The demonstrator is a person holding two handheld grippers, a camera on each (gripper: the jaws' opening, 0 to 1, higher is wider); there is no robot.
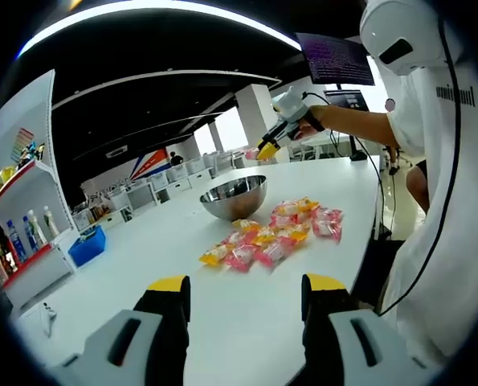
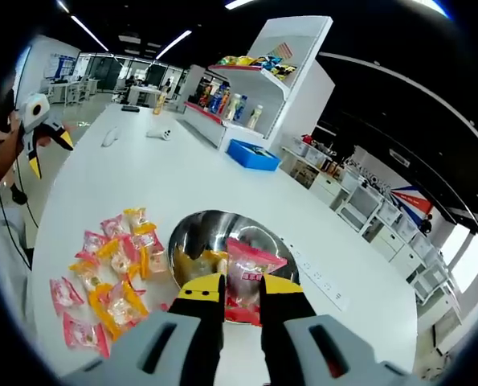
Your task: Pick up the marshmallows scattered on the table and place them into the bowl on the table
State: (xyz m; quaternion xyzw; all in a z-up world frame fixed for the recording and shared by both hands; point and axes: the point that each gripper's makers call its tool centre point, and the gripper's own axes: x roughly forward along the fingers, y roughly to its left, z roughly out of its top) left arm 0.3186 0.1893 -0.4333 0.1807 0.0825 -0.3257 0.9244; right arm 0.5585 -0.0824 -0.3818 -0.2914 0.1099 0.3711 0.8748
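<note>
Several pink and yellow wrapped marshmallow packets (image 1: pixel 271 240) lie in a loose pile on the white table (image 1: pixel 222 322), just in front of a steel bowl (image 1: pixel 234 201). My left gripper (image 1: pixel 247 285) is open and empty, low over the table, short of the pile. A person's hand holds my right gripper (image 1: pixel 264 151) above the bowl. In the right gripper view, my right gripper (image 2: pixel 242 288) is shut on a pink marshmallow packet (image 2: pixel 245 269) over the bowl (image 2: pixel 214 219), which has a yellow packet (image 2: pixel 194 261) inside. The pile (image 2: pixel 110 277) lies left of the bowl. My left gripper (image 2: pixel 50 154) hangs at far left.
A white shelf unit (image 2: pixel 263 72) with bottles stands beyond the table, with a blue bin (image 2: pixel 253 154) beside it. Two small white objects (image 2: pixel 162 134) lie at the table's far end. A person in white (image 1: pixel 439 201) stands at the table's right edge, and a monitor (image 1: pixel 335 58) is behind.
</note>
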